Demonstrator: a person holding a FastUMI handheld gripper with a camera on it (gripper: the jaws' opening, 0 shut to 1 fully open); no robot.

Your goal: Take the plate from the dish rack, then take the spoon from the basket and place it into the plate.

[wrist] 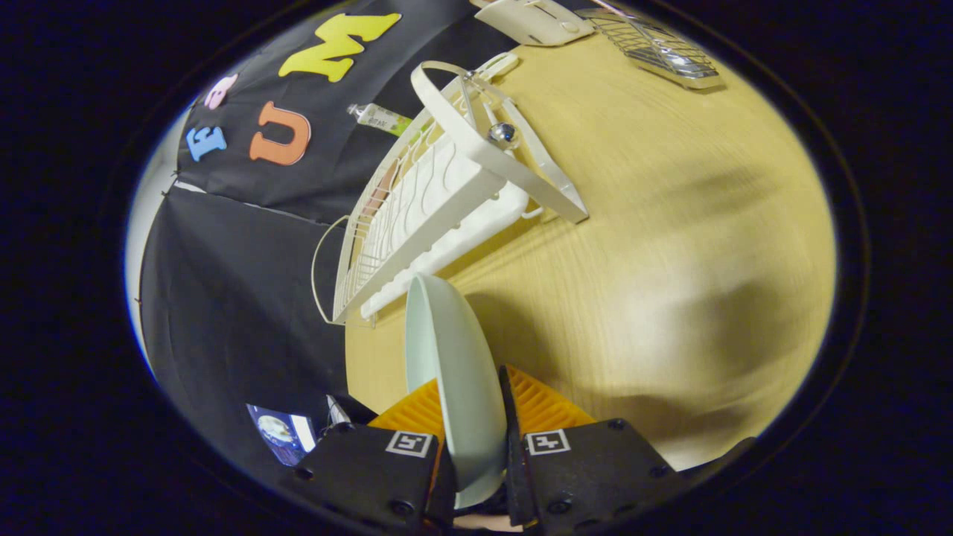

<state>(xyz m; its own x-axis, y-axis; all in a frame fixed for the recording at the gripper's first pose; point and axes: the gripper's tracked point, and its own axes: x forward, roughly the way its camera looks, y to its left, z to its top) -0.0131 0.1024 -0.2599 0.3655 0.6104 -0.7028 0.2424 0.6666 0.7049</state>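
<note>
A pale green plate stands on edge between my two orange fingers, and my gripper is shut on its rim. The plate is held above the wooden table, clear of the white dish rack that lies just beyond it. The rack's slots look empty. Far beyond, at the table's far end, sits a wire basket; I cannot make out a spoon in it.
A white box-like object stands beside the wire basket. A small tube lies behind the rack against the black cloth wall. A screen glows low down beside the left finger. Open tabletop stretches right of the rack.
</note>
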